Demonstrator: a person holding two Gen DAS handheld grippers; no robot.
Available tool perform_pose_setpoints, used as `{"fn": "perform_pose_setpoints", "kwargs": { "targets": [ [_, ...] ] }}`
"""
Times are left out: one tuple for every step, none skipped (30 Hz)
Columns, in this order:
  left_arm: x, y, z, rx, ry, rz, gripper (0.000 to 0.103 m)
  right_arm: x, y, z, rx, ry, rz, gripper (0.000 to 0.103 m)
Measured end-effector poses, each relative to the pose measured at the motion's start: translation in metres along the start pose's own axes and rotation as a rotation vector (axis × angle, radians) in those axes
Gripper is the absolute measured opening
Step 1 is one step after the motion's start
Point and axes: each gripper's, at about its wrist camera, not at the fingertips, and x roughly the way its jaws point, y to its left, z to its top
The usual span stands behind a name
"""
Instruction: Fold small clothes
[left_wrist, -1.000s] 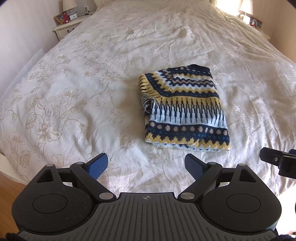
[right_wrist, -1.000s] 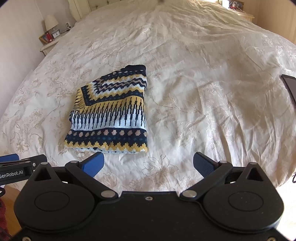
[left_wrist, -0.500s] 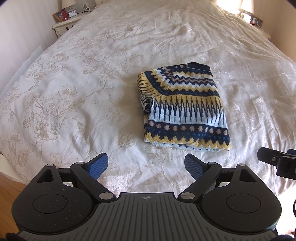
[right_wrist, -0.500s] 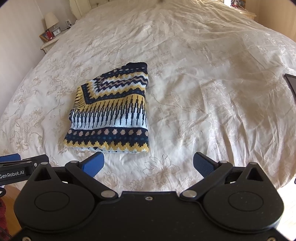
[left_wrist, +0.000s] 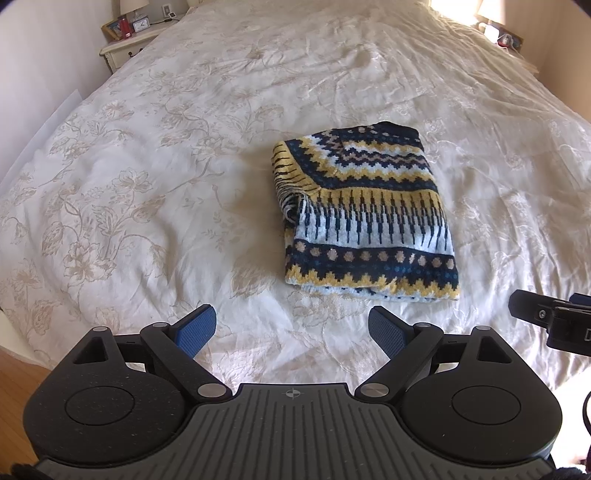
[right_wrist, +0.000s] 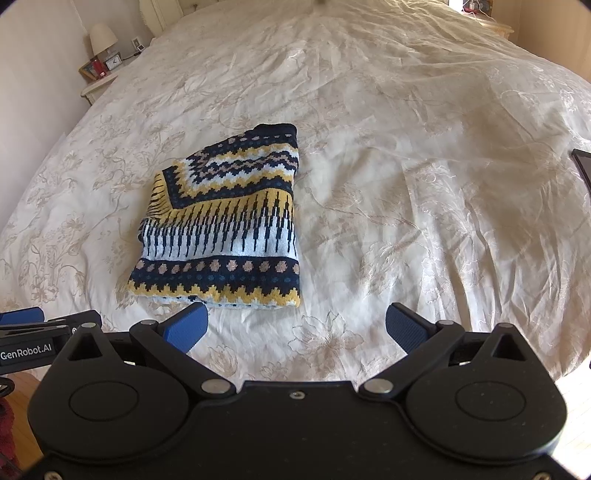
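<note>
Nearest in the left wrist view: left gripper, blue pads spread wide, clamped on nothing, hovering over the bedspread short of the garment. Same for the right gripper in its own view: pads wide apart, empty, left pad just beside the sweater's near hem (touching or not, hard to tell).

Compared with a second ago, hardly any change. Only a slight drift of both cameras; no closing of either gripper, no fresh contact. Same spot and same shape for the sweater, too.

Just beyond the pads: sweater lying mid-bed as a compact folded rectangle, navy, yellow and white pattern, zigzag hem toward the cameras, layered edges showing on its left side. Judging from that, probably folded already, with little left beyond a tidy-up of that looser left edge or a move to another garment (none visible here).

Readable writing: "GenRobot.AI" on the label of the left tool, seen at the lower left of the right wrist view. Nothing else legible.

Further off: at the right edge, a dark flat object, partly cut off. Farthest: nightstand with a small clock (face too small to read) and a lamp.
</note>
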Motion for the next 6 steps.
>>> {"fn": "perform_pose_setpoints", "kwargs": {
  "targets": [
    [0.0002, 0.0005, 0.0004, 0.002, -0.002, 0.001, 0.090, 0.0009, 0.0008, 0.0003, -0.001, 0.001, 0.000, 0.102],
    [0.0002, 0.0011, 0.0007, 0.005, -0.006, 0.000, 0.090, 0.0013, 0.0014, 0.0002, -0.001, 0.001, 0.000, 0.102],
    [0.0002, 0.0018, 0.0012, 0.005, -0.009, 0.001, 0.090, 0.0014, 0.0015, 0.0003, -0.001, 0.002, 0.000, 0.102],
    [0.0003, 0.0022, 0.0013, 0.005, -0.012, 0.004, 0.090, 0.0022, 0.0024, 0.0003, -0.002, 0.003, -0.001, 0.102],
    [0.0004, 0.0035, 0.0020, 0.006, -0.013, 0.006, 0.090, 0.0030, 0.0032, 0.0003, -0.002, 0.004, -0.002, 0.102],
    [0.0010, 0.0047, 0.0028, 0.006, -0.012, 0.005, 0.090, 0.0037, 0.0039, 0.0002, -0.003, 0.005, -0.003, 0.102]
  ]
}}
